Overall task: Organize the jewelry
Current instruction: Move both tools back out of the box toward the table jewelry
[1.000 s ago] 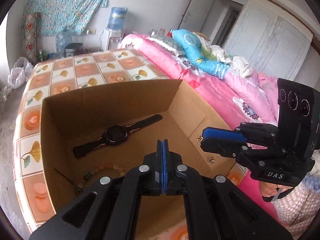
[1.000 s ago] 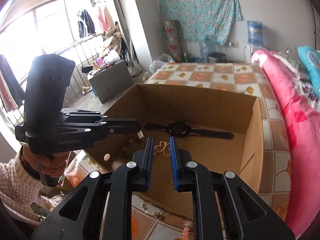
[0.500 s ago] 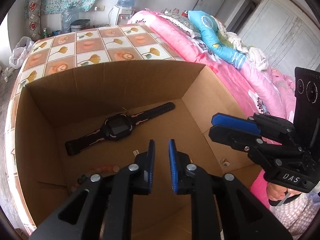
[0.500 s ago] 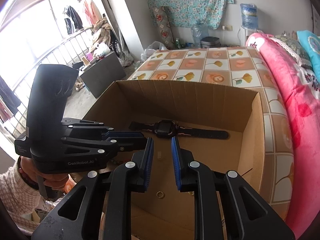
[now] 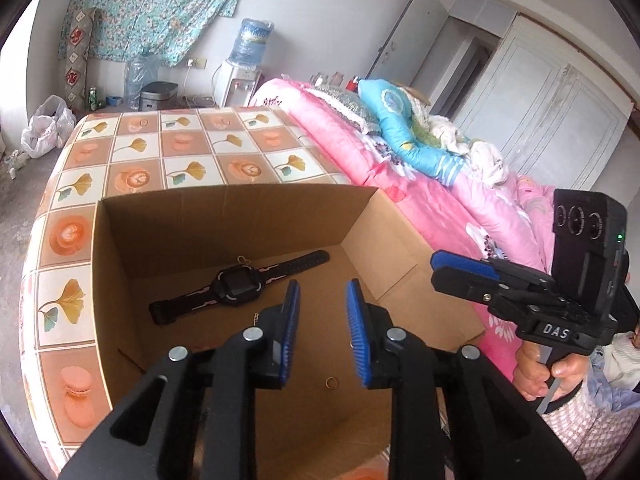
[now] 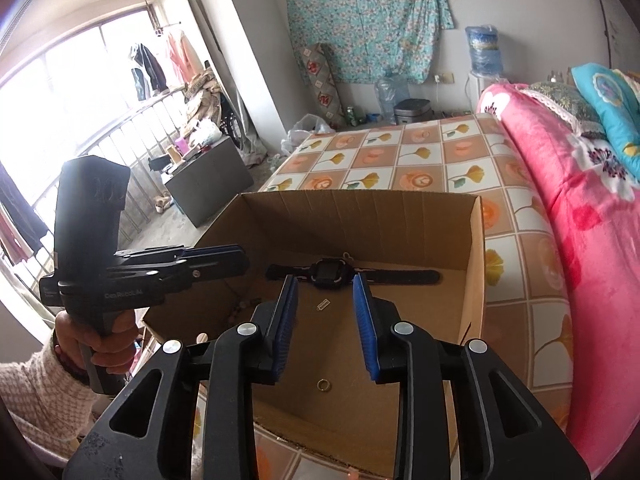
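Both grippers, left gripper (image 5: 320,334) and right gripper (image 6: 326,322), hover with fingers apart, empty. Gold ring (image 5: 331,382) lies flat on the cardboard box (image 5: 240,216) floor near the smartwatch (image 5: 238,285); tiny, light, slippery, I'd pinch across its rim.

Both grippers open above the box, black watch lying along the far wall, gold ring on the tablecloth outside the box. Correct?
Not quite: the ring lies on the floor inside the box, near the front, as the right wrist view shows. The rest holds: left gripper and right gripper open, watch along the far wall.
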Demonstrator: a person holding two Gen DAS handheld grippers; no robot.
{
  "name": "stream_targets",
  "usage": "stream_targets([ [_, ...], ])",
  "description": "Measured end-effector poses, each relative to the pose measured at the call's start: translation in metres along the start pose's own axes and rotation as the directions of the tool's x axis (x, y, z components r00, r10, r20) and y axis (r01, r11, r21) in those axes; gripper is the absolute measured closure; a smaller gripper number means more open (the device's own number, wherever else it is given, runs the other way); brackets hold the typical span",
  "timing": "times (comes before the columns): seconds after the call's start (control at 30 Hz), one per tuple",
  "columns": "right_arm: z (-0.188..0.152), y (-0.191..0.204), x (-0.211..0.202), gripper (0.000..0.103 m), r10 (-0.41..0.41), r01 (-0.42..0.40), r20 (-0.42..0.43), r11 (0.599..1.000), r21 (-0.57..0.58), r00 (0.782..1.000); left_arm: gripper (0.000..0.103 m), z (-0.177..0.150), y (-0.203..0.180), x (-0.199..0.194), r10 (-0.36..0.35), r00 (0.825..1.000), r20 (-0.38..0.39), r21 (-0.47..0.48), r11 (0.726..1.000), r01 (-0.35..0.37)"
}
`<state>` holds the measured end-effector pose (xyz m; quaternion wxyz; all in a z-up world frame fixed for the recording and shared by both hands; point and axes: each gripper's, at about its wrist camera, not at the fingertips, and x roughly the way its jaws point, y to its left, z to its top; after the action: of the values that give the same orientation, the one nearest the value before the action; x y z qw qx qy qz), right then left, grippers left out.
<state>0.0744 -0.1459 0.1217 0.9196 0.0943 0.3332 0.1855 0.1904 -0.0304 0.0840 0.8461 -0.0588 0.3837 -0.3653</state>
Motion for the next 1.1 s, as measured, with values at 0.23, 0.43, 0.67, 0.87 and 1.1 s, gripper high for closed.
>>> stream_targets([
  [0.23,-0.031,0.015,-0.037,0.072,0.101,-0.098,0.105,0.995,-0.036,0.989,0.064,-0.043,-0.023,-0.053,-0.077,0.991,0.11,0.142,0.988,0.061],
  [0.43,-0.065,0.025,-0.055,0.072,0.161,-0.157,0.107,0.987,-0.042,0.981,0.057,-0.087,-0.031,-0.073,-0.17,0.982,0.081,0.163,0.974,0.155],
  [0.67,-0.11,0.03,-0.028,0.072,0.146,-0.145,-0.033,0.989,0.038,0.989,0.052,-0.125,-0.042,-0.06,-0.16,0.987,0.0,0.16,0.974,0.158],
  [0.87,-0.14,0.04,0.008,0.072,0.022,-0.018,-0.148,0.999,0.033,0.989,0.052,-0.148,-0.044,-0.025,0.035,0.997,-0.072,0.193,0.981,-0.02],
  [1.1,-0.15,0.05,0.031,0.072,-0.089,0.085,-0.211,0.996,-0.027,0.973,0.052,-0.166,-0.026,0.011,0.185,0.971,-0.154,0.171,0.973,-0.158],
])
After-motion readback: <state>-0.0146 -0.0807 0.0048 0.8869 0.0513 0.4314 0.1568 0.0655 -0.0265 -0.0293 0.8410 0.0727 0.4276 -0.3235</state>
